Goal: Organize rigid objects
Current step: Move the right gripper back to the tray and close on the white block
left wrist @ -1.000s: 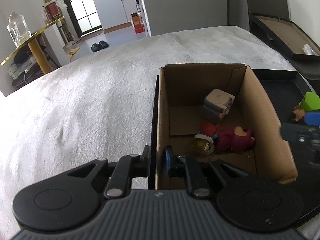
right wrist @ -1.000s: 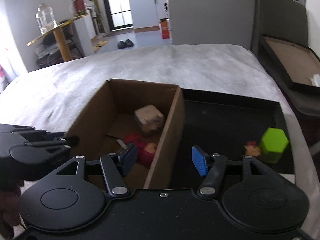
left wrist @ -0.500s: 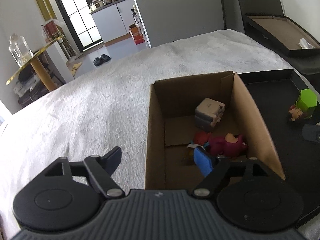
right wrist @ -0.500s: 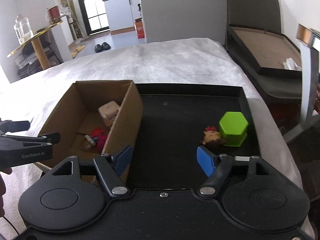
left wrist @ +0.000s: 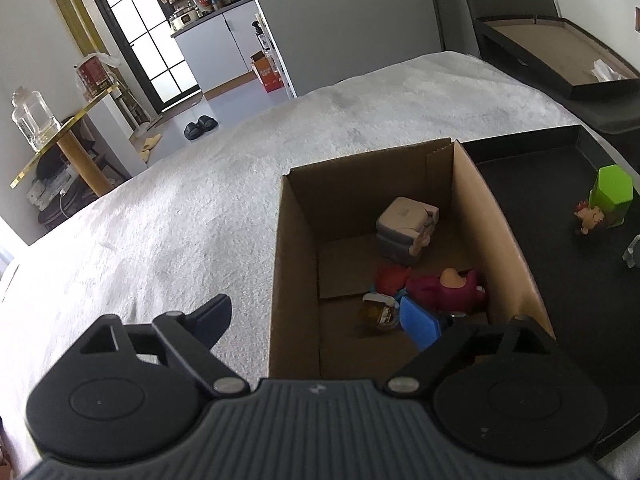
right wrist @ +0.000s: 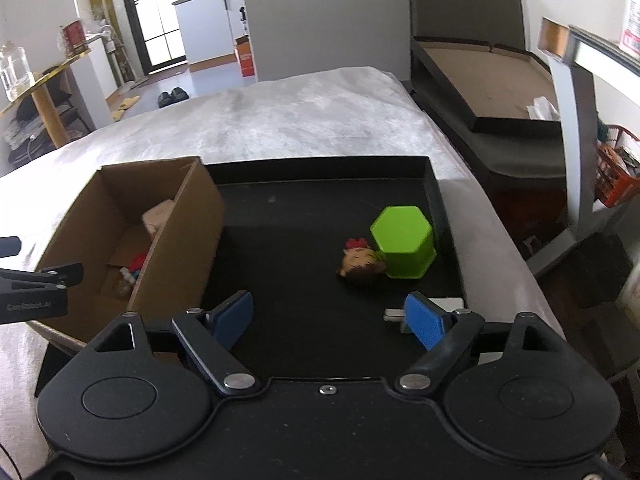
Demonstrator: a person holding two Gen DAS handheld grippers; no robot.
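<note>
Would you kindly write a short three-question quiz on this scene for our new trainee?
1. True or false: the green cup is inside the cardboard box.
2. What touches the green cup: A the doll head, B the grey block, C the pink toy?
3. Fill in: the right tool is ___ over the black tray.

Key: 1 false; 2 A; 3 open.

box [left wrist: 496,216]: plain brown cardboard
tray [right wrist: 304,200]: black
hexagonal block [right wrist: 404,240]: bright green
plush toy [left wrist: 444,288]: magenta
my pads [right wrist: 425,320]: blue
cloth [left wrist: 200,200]: white
</note>
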